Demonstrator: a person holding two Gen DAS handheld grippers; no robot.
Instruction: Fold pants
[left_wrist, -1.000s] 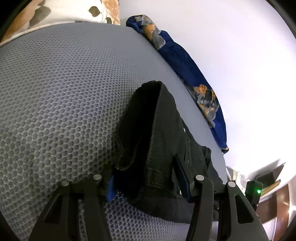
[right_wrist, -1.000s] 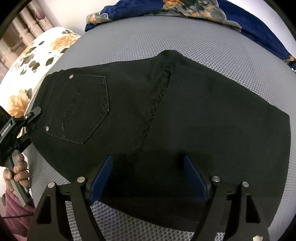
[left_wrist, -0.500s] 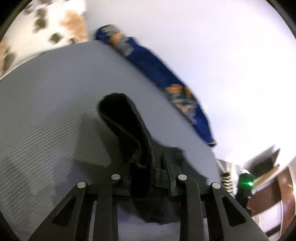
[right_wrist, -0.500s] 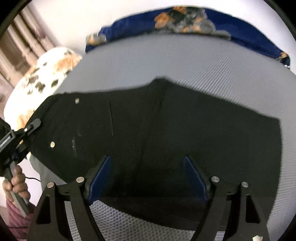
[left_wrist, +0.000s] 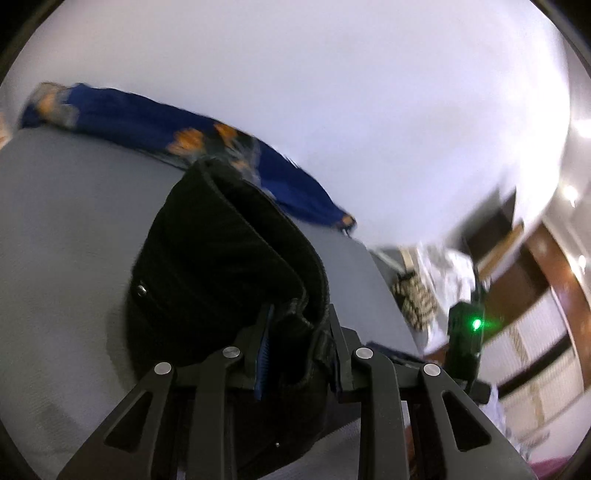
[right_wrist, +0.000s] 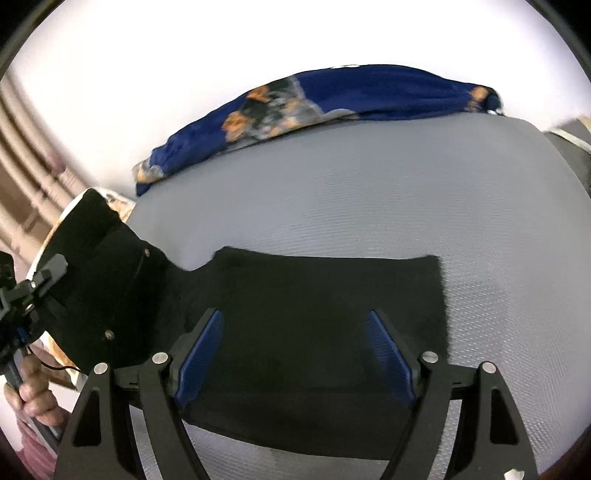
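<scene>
Black pants (right_wrist: 325, 295) lie on a grey mesh surface (right_wrist: 369, 192). My left gripper (left_wrist: 299, 332) is shut on the waistband end of the pants (left_wrist: 221, 258) and holds it lifted off the surface; this raised end shows at the left of the right wrist view (right_wrist: 99, 280), with the left gripper (right_wrist: 33, 291) beside it. My right gripper (right_wrist: 295, 347) is open, its blue pads (right_wrist: 199, 354) spread just above the flat leg part of the pants, holding nothing.
A blue floral cloth (right_wrist: 332, 99) lies along the far edge of the grey surface, by a white wall. A floral pillow (right_wrist: 118, 203) peeks out at the left. Furniture and clutter (left_wrist: 424, 280) stand beyond the surface's right end.
My left gripper closed on the waistband and lifted it up, tilting upward. The pants' left end rose off the surface and its pocket side folded up. My right gripper stayed open over the legs.
</scene>
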